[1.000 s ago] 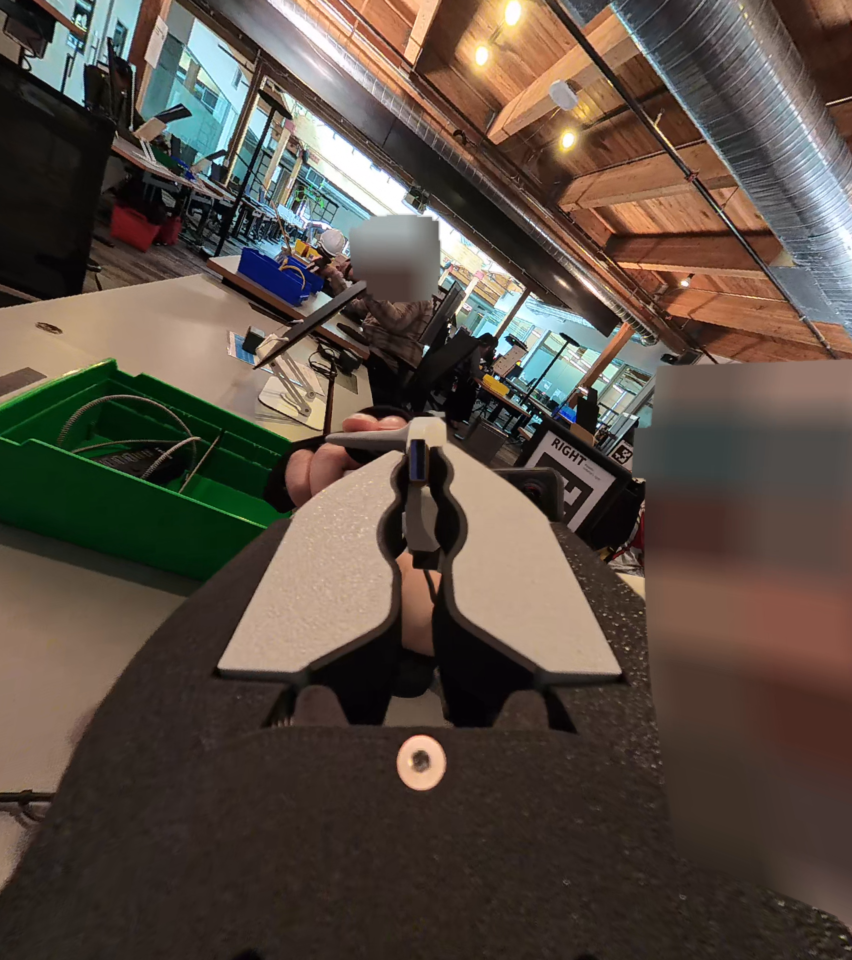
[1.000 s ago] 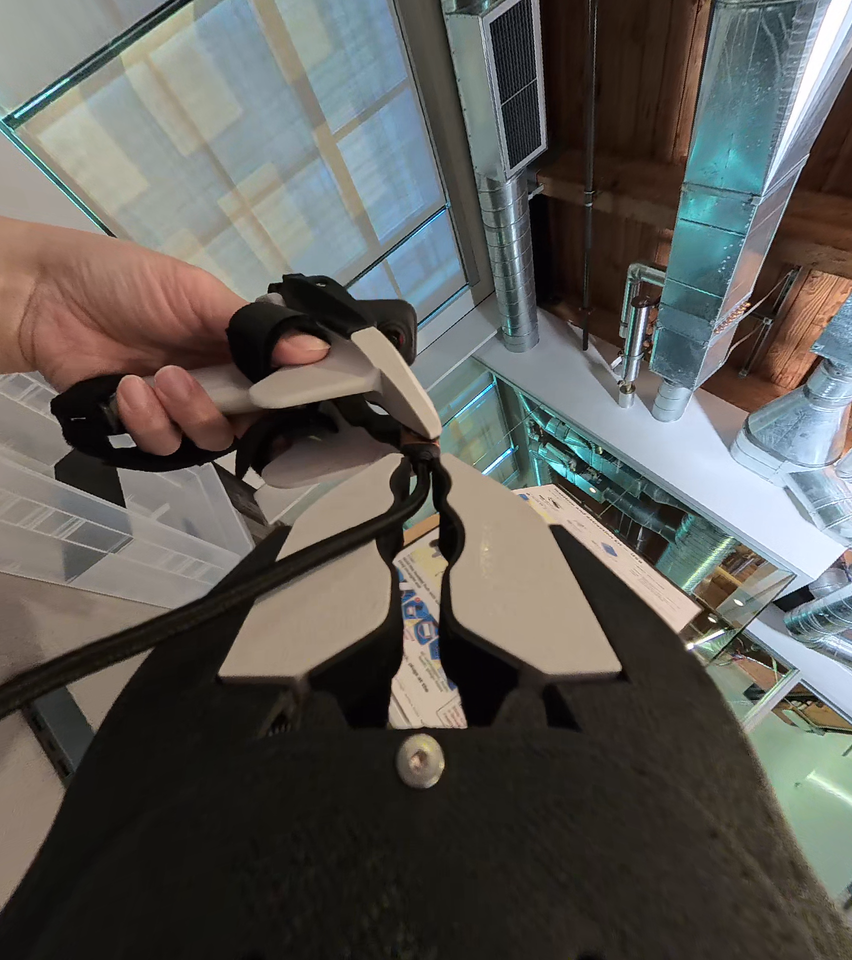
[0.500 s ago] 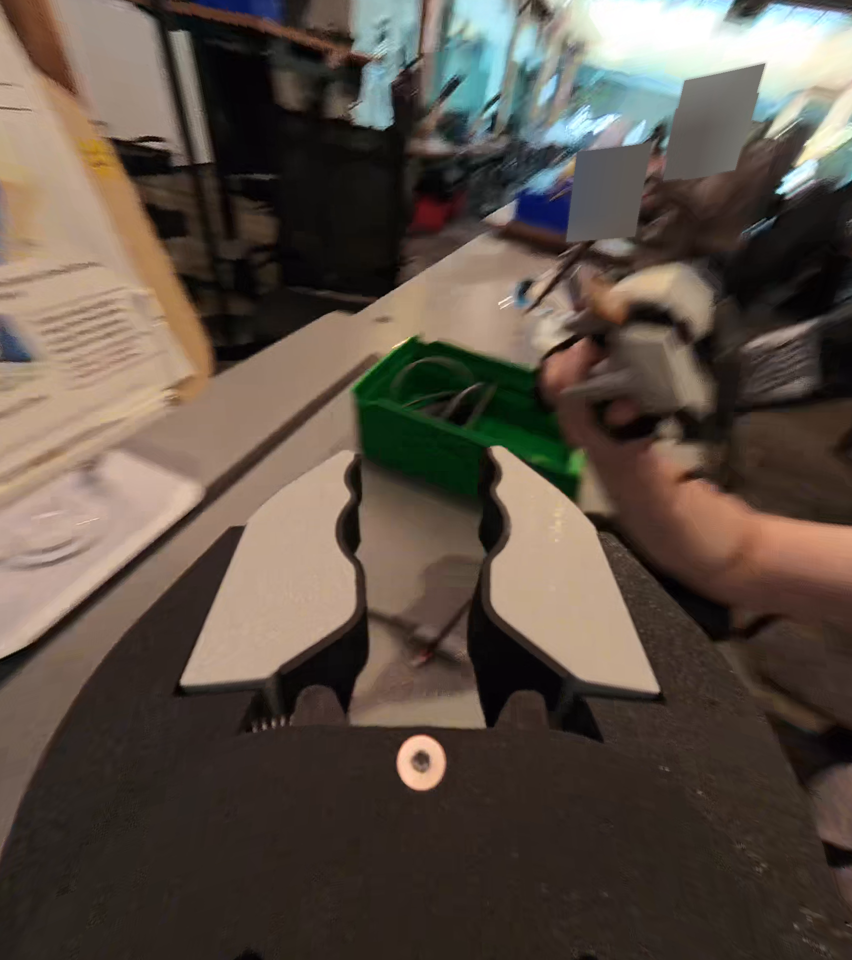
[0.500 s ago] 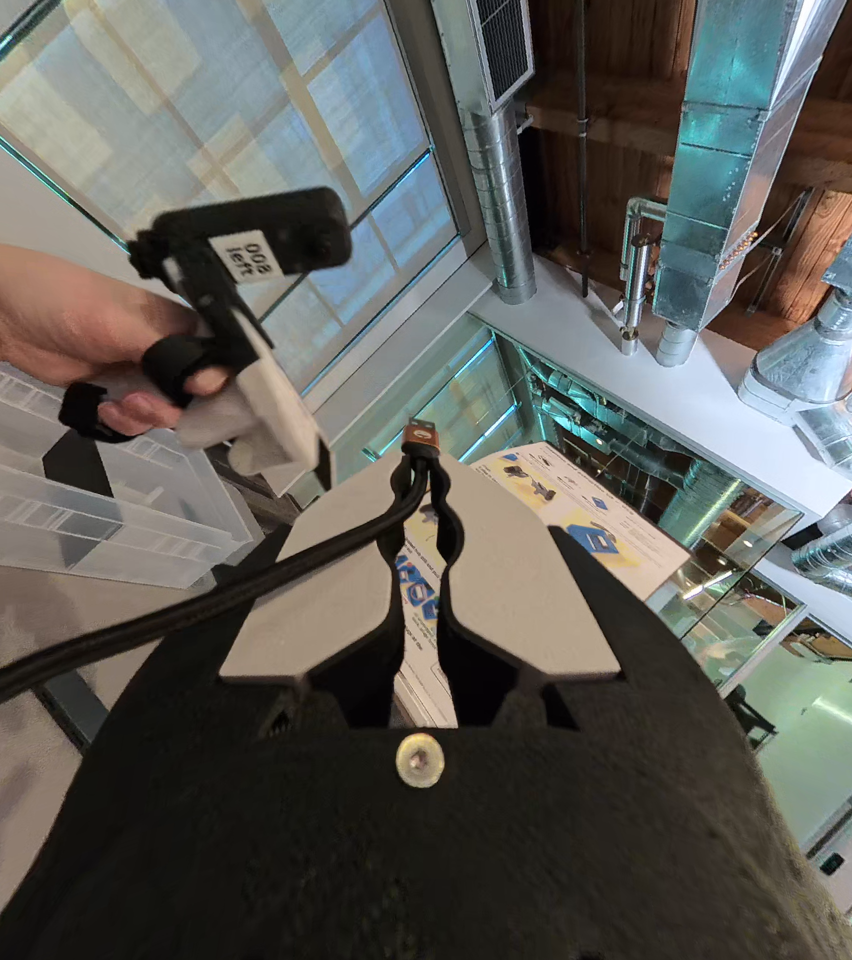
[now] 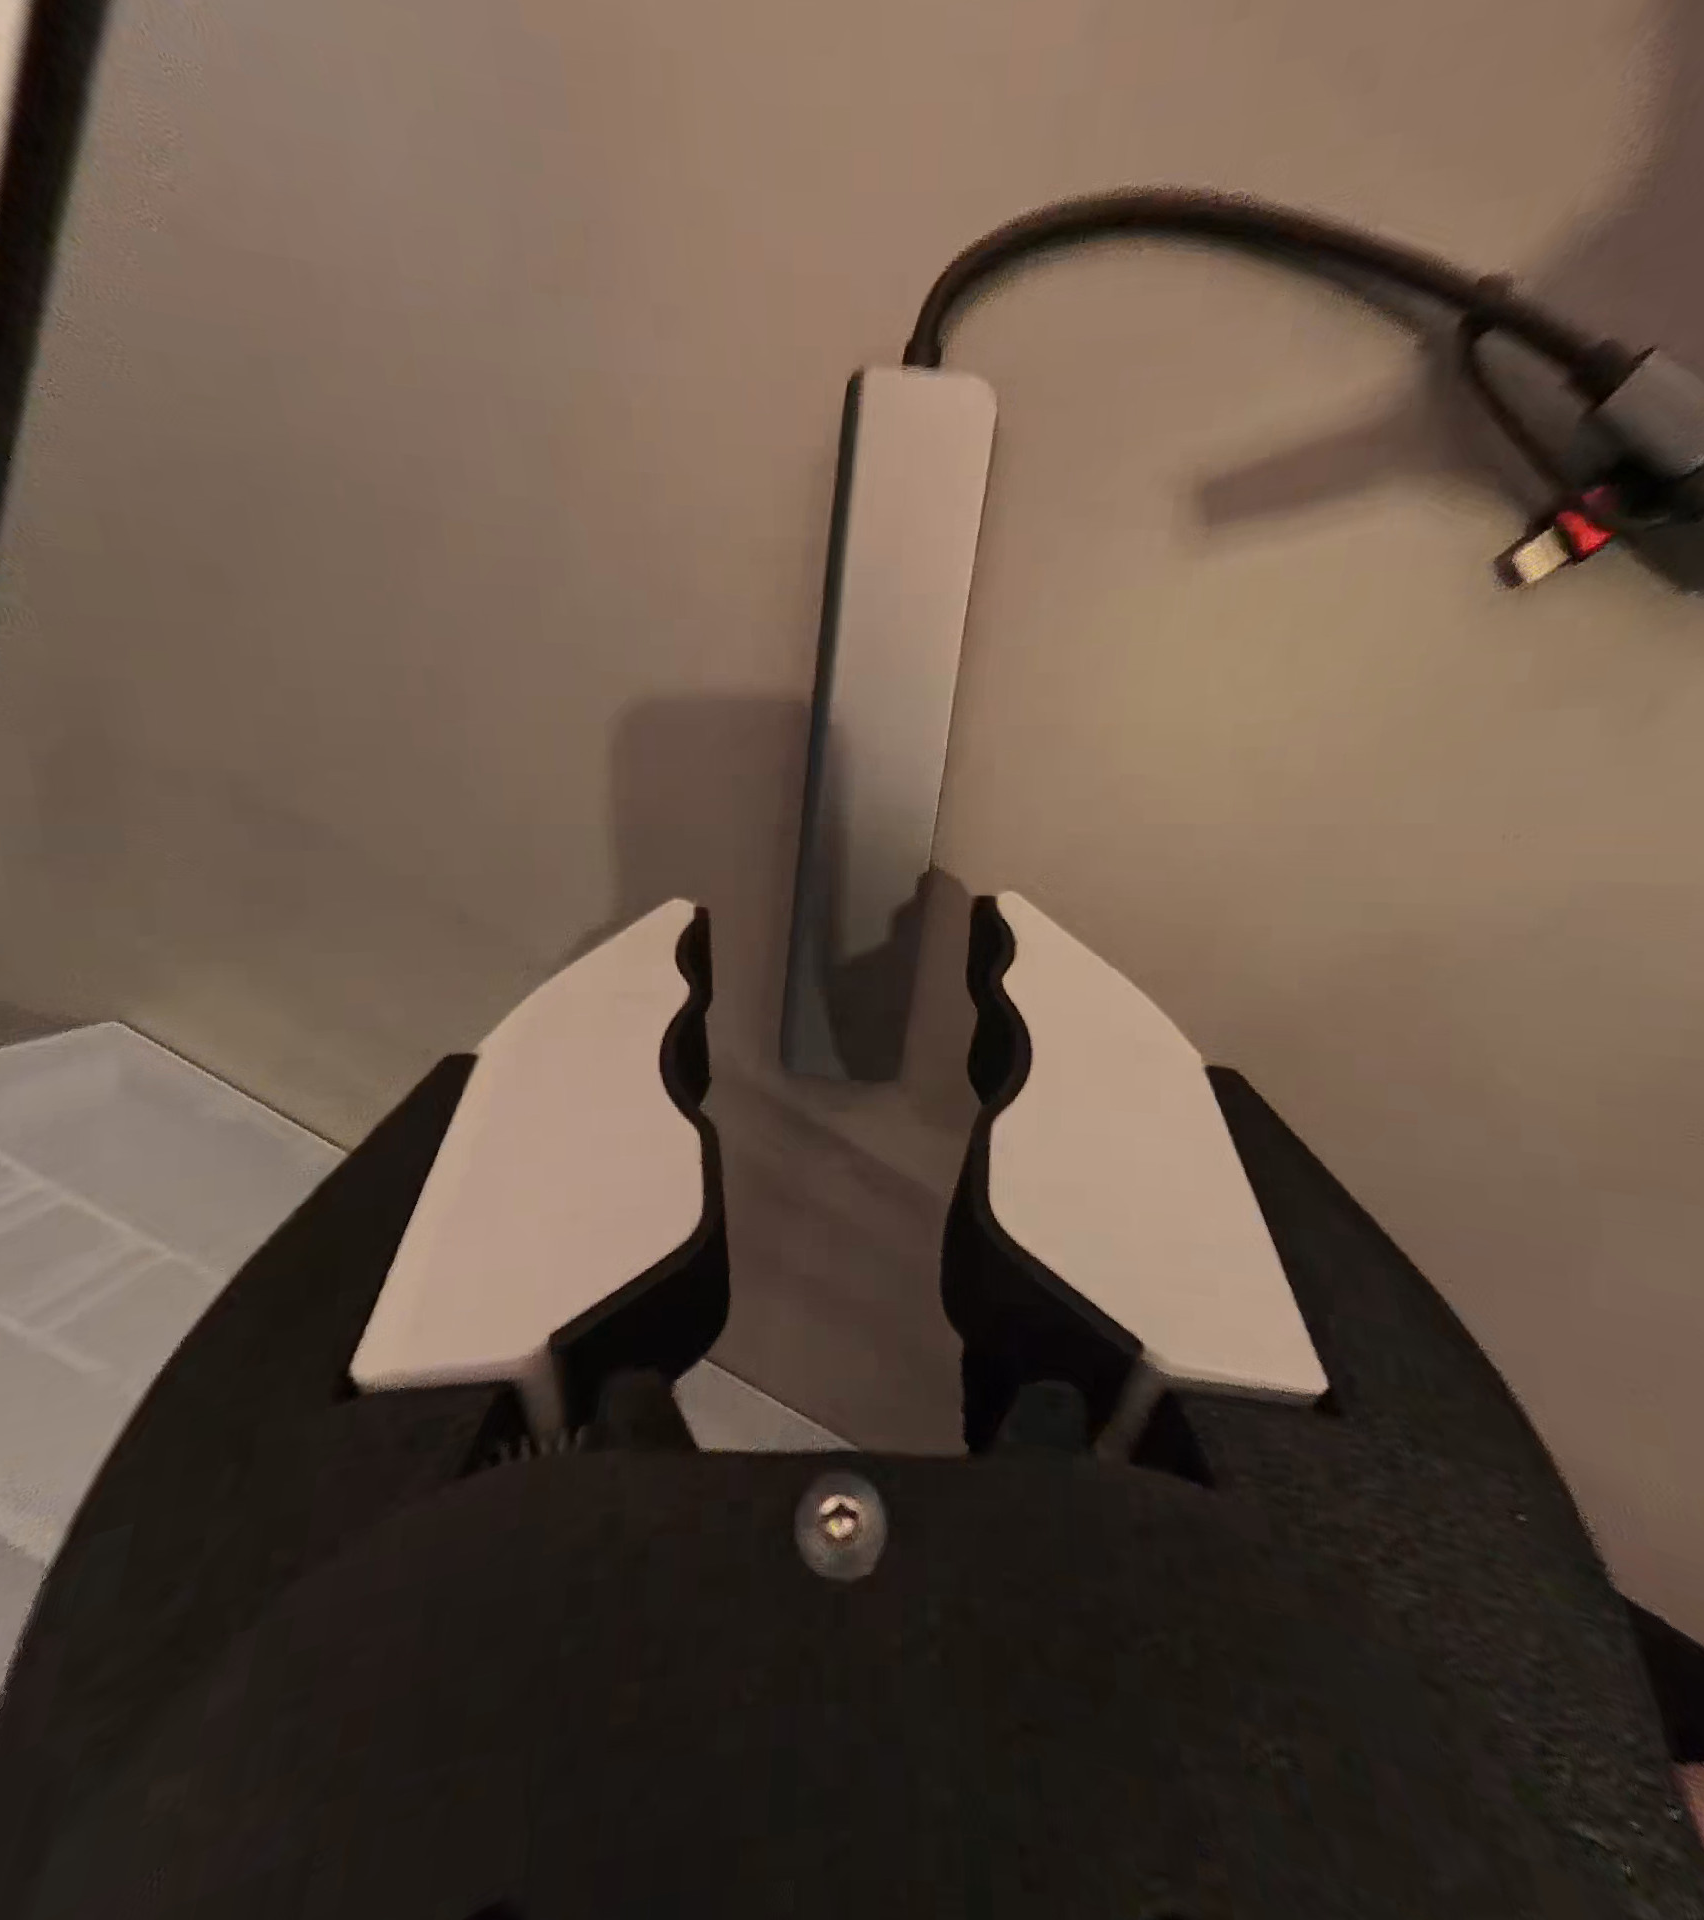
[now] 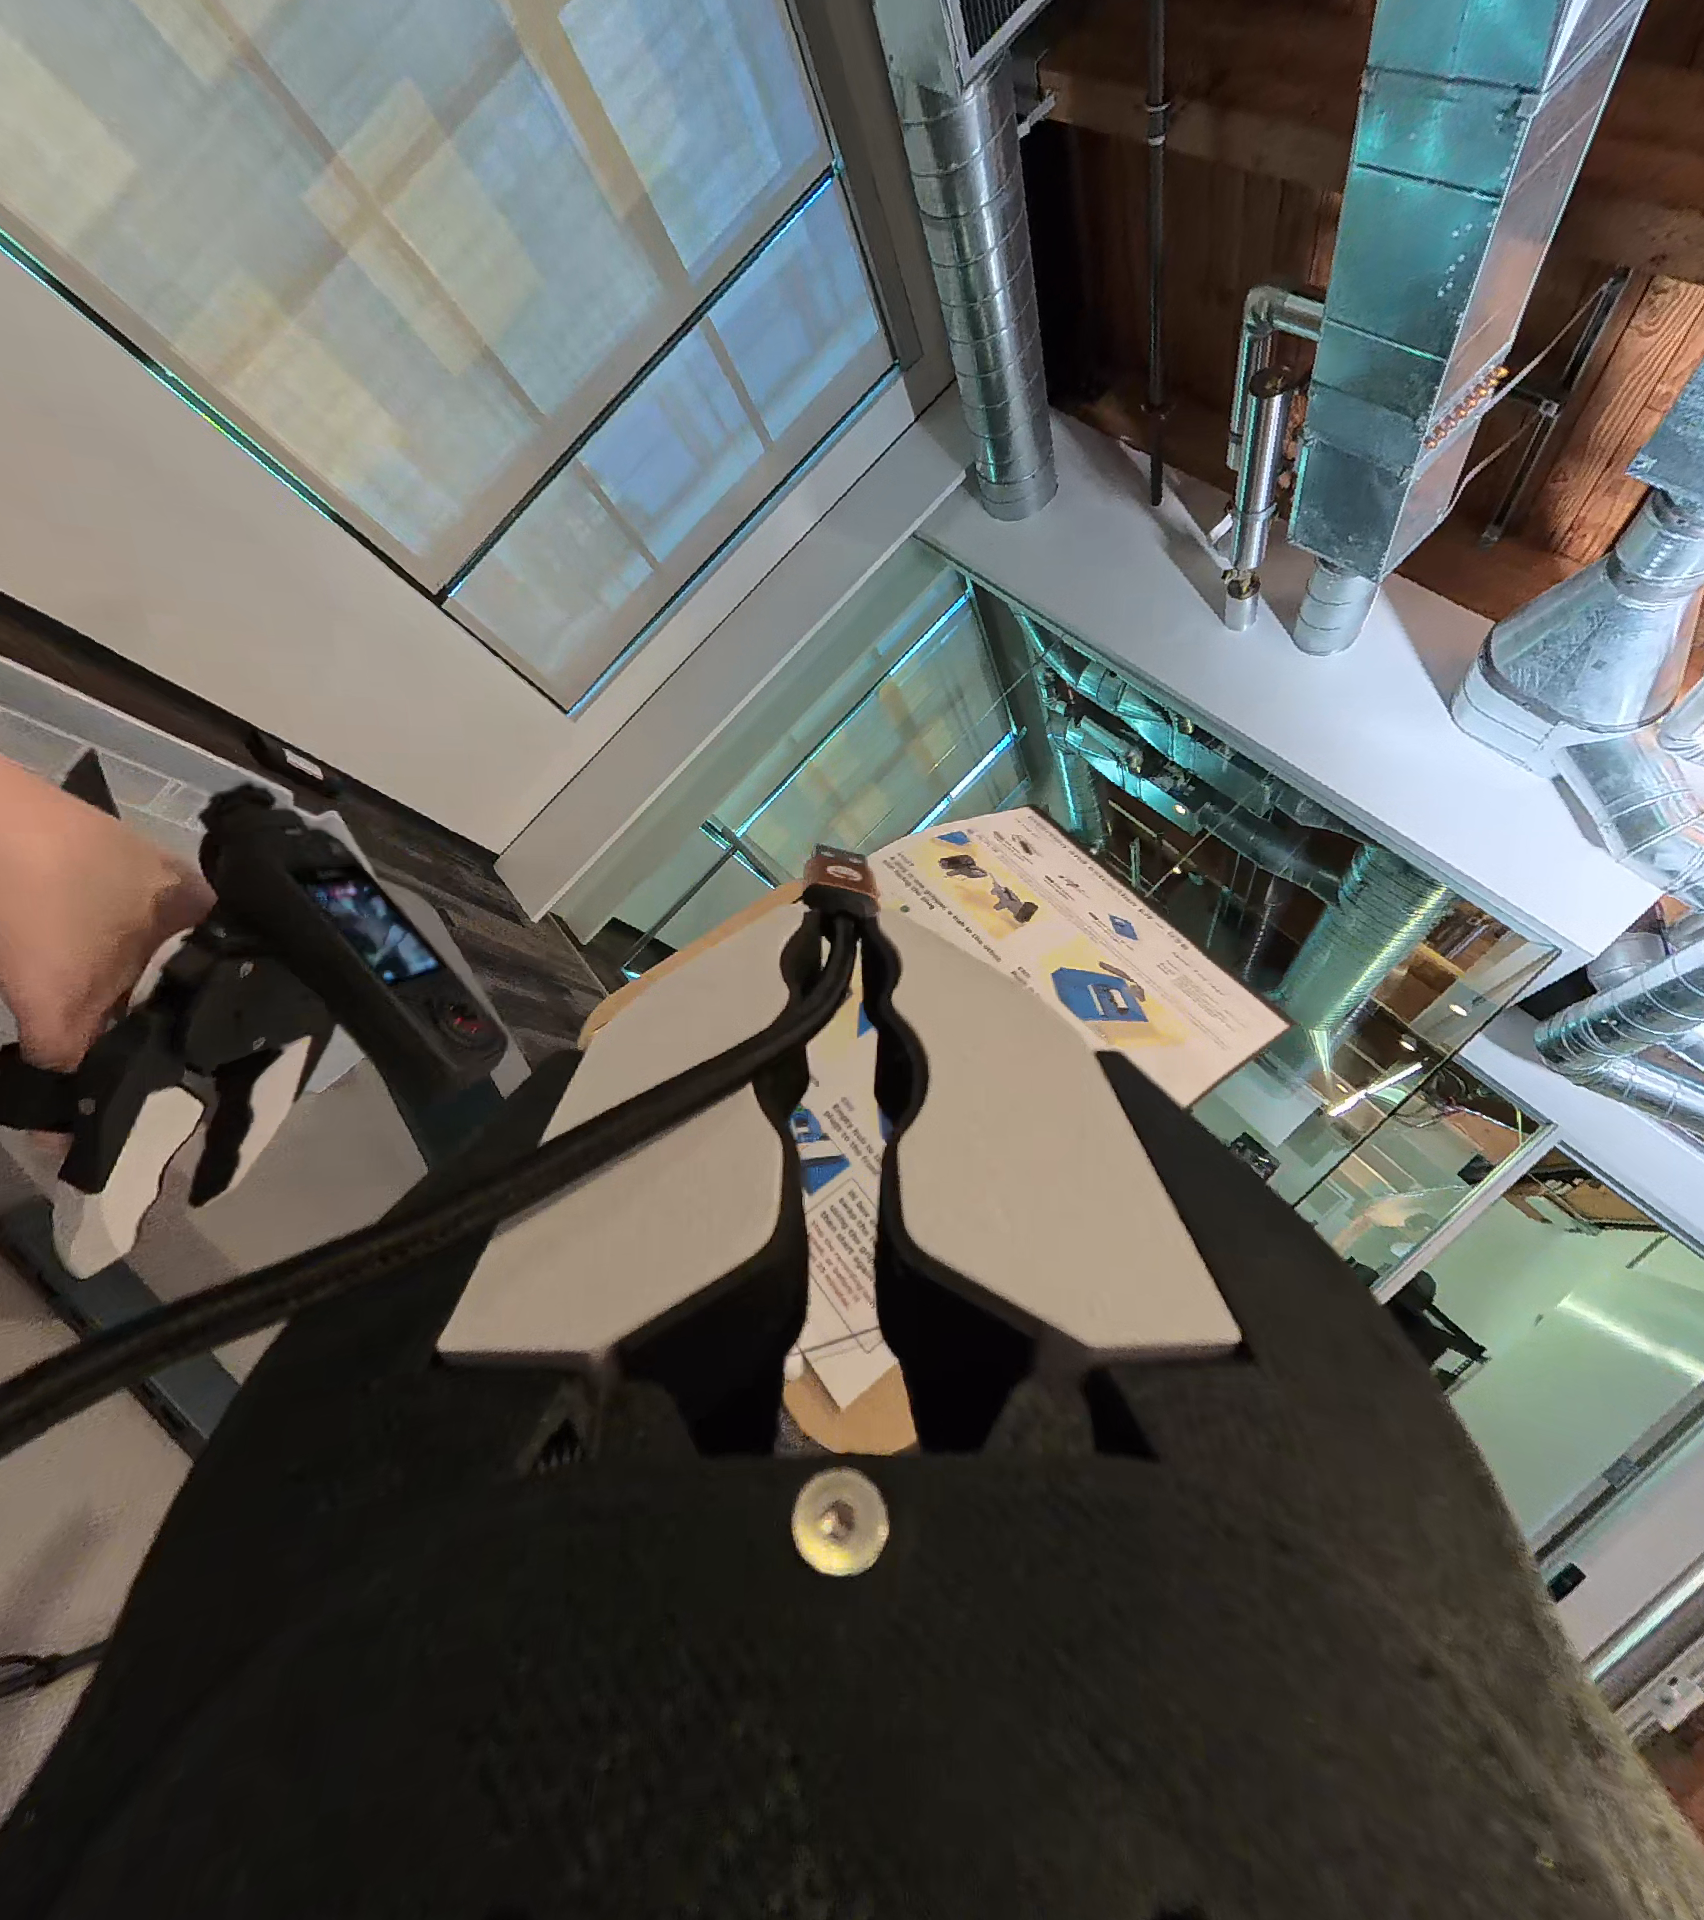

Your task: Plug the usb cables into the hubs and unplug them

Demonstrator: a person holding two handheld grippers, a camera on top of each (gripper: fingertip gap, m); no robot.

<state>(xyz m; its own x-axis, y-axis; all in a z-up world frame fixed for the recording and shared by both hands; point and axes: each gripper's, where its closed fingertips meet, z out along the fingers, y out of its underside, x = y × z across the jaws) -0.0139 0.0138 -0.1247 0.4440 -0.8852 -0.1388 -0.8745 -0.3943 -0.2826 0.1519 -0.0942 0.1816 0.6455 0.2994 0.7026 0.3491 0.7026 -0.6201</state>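
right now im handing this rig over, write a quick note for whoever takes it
Left tool: open, empty, its fingers on either side of the near end of the slim grey metal usb hub, not gripping it.
Right tool: shut on the black braided usb cable just behind its copper-coloured plug, raised, pointing at the ceiling.
The hub lies flat on the grey table, its black lead running off to the right; nothing looks plugged into it.
Done: cable picked up.
Left: steady the hub, plug the cable in, unplug it.
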